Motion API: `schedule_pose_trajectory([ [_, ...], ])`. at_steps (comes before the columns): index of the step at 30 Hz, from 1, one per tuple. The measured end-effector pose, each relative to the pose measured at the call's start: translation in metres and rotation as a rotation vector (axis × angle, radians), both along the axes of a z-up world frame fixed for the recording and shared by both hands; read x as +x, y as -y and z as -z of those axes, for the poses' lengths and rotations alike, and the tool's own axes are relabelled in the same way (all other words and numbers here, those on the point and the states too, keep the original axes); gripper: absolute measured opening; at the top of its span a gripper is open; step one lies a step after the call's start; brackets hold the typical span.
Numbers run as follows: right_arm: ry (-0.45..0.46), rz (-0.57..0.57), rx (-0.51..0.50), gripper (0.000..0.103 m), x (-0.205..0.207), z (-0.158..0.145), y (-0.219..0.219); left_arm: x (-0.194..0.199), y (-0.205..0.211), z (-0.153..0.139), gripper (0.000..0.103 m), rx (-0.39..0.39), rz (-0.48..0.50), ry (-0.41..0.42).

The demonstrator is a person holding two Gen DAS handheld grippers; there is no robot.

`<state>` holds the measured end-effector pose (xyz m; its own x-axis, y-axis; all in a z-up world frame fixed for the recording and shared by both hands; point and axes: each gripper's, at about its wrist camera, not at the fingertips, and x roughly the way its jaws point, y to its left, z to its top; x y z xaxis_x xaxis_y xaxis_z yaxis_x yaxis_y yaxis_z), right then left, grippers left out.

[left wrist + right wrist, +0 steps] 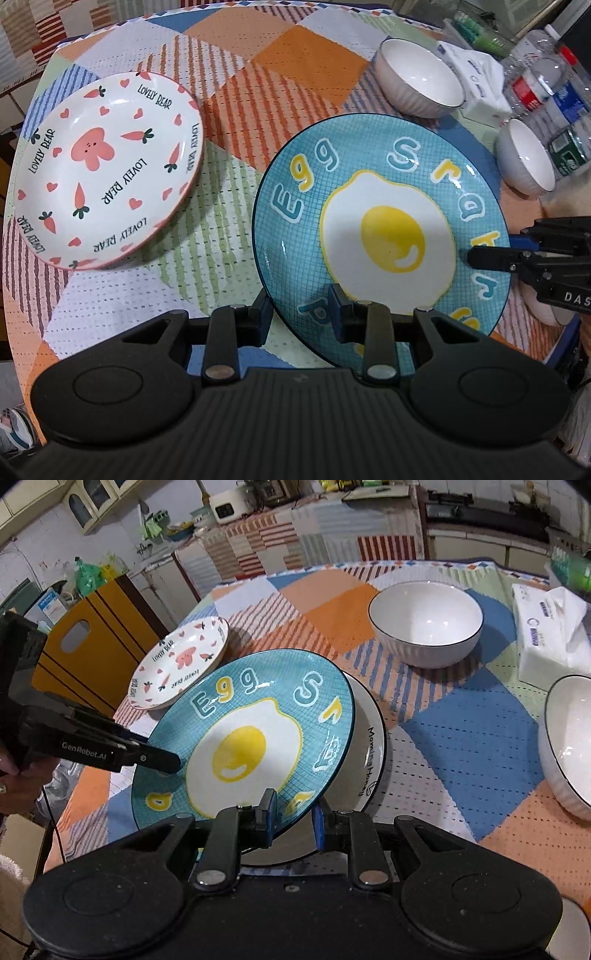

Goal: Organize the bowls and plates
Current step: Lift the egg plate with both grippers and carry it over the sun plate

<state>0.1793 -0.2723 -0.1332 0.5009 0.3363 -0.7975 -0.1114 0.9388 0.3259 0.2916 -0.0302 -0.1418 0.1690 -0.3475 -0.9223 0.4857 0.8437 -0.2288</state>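
A blue plate with a fried-egg print [384, 236] [251, 734] is held tilted above the table by both grippers. My left gripper [301, 314] is shut on its near rim; in the right wrist view it reaches in from the left [162, 762]. My right gripper [293, 816] is shut on the opposite rim and shows in the left wrist view [476, 256] at the right. Under the blue plate lies a white plate with black lettering [369, 753]. A white plate with carrots and hearts [107, 170] [181, 664] lies to the left.
Two white ribbed bowls [421, 77] [524, 162] stand at the far right, shown also in the right wrist view [424, 624] [569, 746]. A tissue pack [546, 635] and plastic bottles [546, 81] sit beyond them. A yellow chair [92, 642] stands beside the table.
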Motion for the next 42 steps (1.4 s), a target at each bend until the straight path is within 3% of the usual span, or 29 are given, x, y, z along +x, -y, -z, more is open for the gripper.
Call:
schedule_pose_trajectory([
  [10, -0.098, -0.003, -0.038, 0.025, 0.019, 0.009, 0.003, -0.003, 0.01, 0.014, 0.03, 0.007, -0.011, -0.037],
  [14, -0.107, 0.0, -0.099, 0.027, 0.018, 0.007, -0.002, -0.006, 0.012, 0.019, 0.031, 0.008, -0.021, -0.032],
  [19, -0.126, -0.007, -0.239, 0.034, 0.021, 0.003, -0.022, -0.012, 0.012, 0.02, 0.031, 0.012, -0.014, -0.012],
  [24, -0.161, -0.003, -0.442, 0.035, 0.024, 0.007, -0.046, -0.022, 0.021, 0.018, 0.031, 0.051, 0.011, 0.03],
  [31, -0.102, -0.005, -0.566, 0.034, 0.02, 0.012, -0.061, -0.027, 0.017, 0.005, 0.03, 0.053, 0.01, 0.045],
  [42, -0.01, 0.039, -0.45, 0.034, -0.001, -0.024, -0.073, -0.043, -0.007, -0.039, 0.03, 0.062, -0.007, 0.118],
])
